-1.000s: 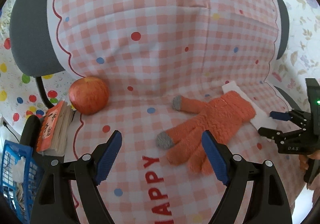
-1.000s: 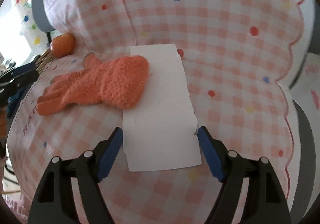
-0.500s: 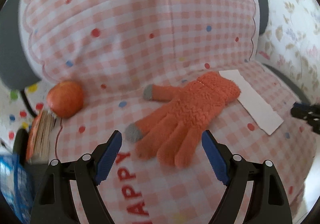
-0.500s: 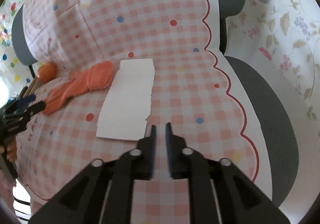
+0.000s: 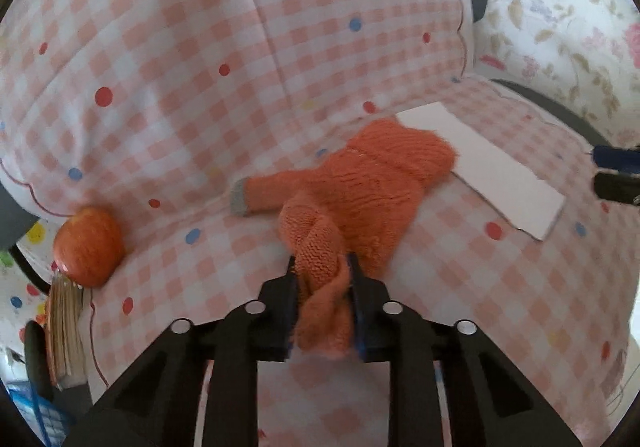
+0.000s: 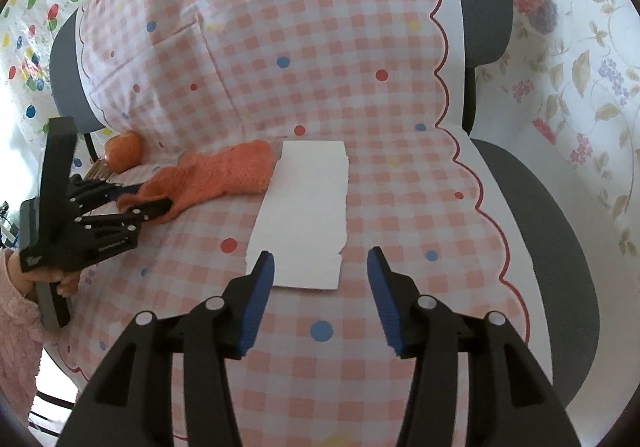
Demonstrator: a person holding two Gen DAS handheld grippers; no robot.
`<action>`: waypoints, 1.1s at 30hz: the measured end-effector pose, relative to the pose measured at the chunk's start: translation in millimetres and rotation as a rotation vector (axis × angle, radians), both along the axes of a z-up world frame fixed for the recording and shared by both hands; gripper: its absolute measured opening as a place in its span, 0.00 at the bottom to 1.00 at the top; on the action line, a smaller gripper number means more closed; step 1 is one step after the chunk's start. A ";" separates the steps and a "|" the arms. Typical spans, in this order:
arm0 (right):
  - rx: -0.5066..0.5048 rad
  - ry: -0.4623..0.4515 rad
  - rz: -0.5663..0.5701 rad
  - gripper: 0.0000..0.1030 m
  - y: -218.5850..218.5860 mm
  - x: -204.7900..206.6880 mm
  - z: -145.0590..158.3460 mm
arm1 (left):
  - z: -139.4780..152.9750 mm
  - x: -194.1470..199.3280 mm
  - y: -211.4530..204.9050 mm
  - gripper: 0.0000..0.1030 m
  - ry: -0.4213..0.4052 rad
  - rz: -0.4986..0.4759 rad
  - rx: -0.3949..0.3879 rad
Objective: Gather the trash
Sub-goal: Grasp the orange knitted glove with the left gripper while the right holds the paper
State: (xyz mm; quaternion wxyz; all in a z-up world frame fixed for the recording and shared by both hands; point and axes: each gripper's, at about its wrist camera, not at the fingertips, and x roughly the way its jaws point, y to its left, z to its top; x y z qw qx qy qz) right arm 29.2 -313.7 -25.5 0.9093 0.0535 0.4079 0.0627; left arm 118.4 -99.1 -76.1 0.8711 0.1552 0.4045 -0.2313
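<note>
The white paper strip (image 6: 304, 215), flat with a ragged torn near edge, lies on the checked cover (image 6: 320, 87) of the chair seat, its far corner just under the cuff of the orange knitted glove (image 5: 360, 187). It reads as the trash here; the glove looks more like clutter lying on it.

The step in hand seems to be clearing the glove off while lining up on the paper. The left gripper (image 5: 322, 287) is closing on the glove's bunched fingers, wool squeezed between its blue pads. The right gripper (image 6: 320, 287) hovers at the strip's near end, its jaws opening with nothing pinched between them.

Next, the paper calls for a low pinch at that torn edge, since a flat sheet gives little to bite on soft fabric.

An apple (image 5: 88, 251) and a book (image 5: 66, 327) sit at the seat's left edge.
</note>
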 end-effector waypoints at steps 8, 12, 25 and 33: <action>0.019 0.030 -0.016 0.63 6.5 1.2 -10.9 | 64.6 -36.3 48.0 0.20 -0.089 0.194 -0.242; 0.061 0.054 -0.007 0.63 15.7 17.6 -17.7 | 90.2 -51.6 64.7 0.20 -0.165 0.249 -0.263; -0.054 0.105 -0.011 0.87 43.9 87.6 -44.3 | 47.3 -44.5 76.3 0.20 -0.051 0.220 -0.342; -0.037 0.113 0.033 0.75 43.2 75.0 -44.2 | 30.8 -46.7 72.3 0.20 -0.008 0.205 -0.340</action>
